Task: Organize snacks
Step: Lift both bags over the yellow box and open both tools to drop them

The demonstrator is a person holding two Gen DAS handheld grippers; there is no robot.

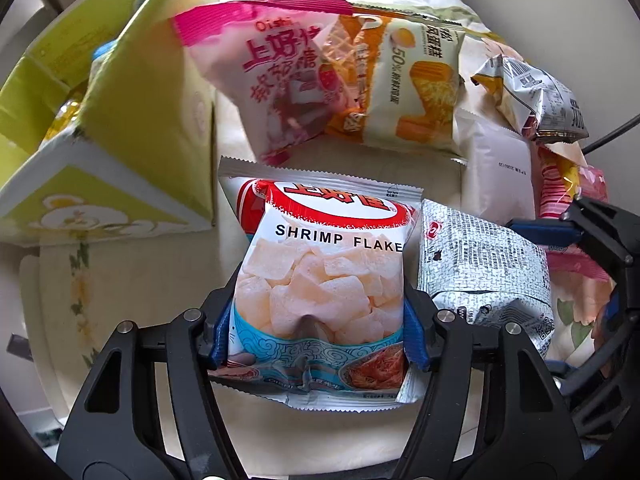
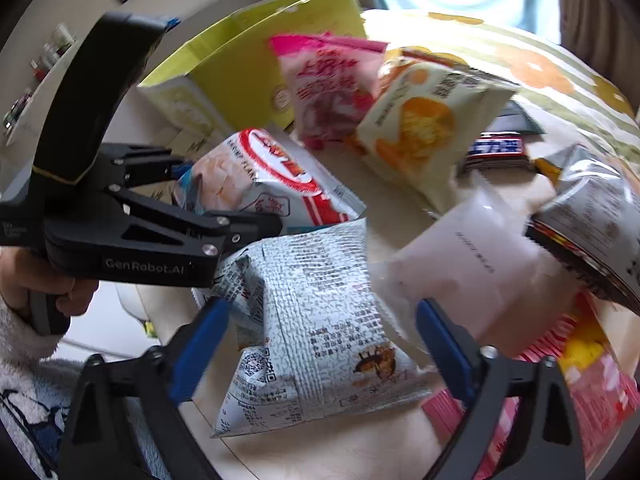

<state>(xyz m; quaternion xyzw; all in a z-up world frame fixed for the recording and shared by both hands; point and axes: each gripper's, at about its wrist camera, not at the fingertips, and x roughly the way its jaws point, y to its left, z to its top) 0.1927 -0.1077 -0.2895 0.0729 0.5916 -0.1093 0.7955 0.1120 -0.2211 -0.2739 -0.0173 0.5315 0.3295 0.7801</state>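
Tabletop [image 1: 132,280]: left gripper [image 1: 316,332] clamps upright shrimp bag [image 1: 320,272], top pointing away; right gripper [image 2: 320,344] straddles silver bag [image 2: 316,340], pads apart; box [image 1: 132,112] left.

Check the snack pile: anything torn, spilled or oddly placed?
Nothing torn or spilled. The packets lie in a loose overlapping heap: the pink packet leans on the yellow cake packet. The shrimp flakes bag is dented where the left gripper pinches it.
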